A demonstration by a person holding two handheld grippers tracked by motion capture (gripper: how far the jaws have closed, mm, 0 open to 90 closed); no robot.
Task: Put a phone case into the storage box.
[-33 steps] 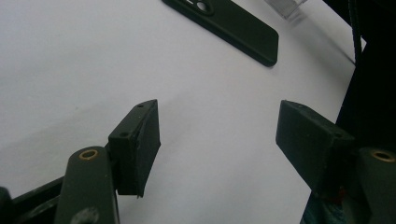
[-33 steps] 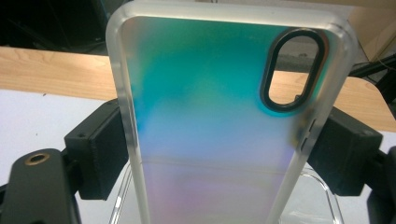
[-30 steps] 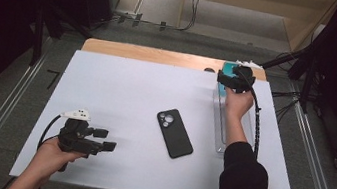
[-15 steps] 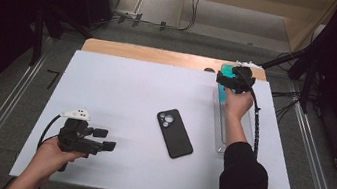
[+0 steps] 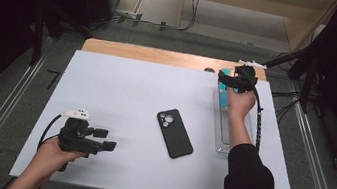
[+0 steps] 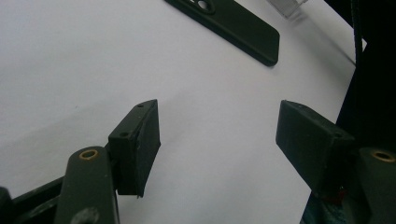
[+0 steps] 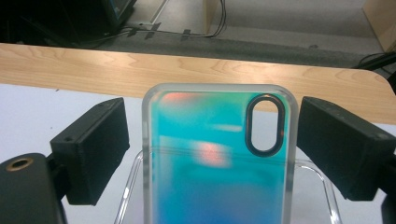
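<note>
At the far right of the white bench (image 5: 122, 82), a teal iridescent phone case with a clear rim (image 7: 219, 154) stands in a clear plastic tray (image 5: 225, 133), between the right gripper (image 7: 212, 154) whose jaws have just been opening, pads just clear of it; nearer the middle lies a black phone (image 5: 175, 133), and the left gripper (image 6: 217, 135) rests spread wide, with nothing between its pads

One black phone (image 5: 175, 133), one teal phone case (image 7: 219, 154), one clear tray (image 5: 224, 133), two hand-held grippers

The left tongs (image 5: 109, 145) rest low with jaws wide apart, while the right tongs (image 5: 223, 77), arm outstretched, have just been opening.
</note>
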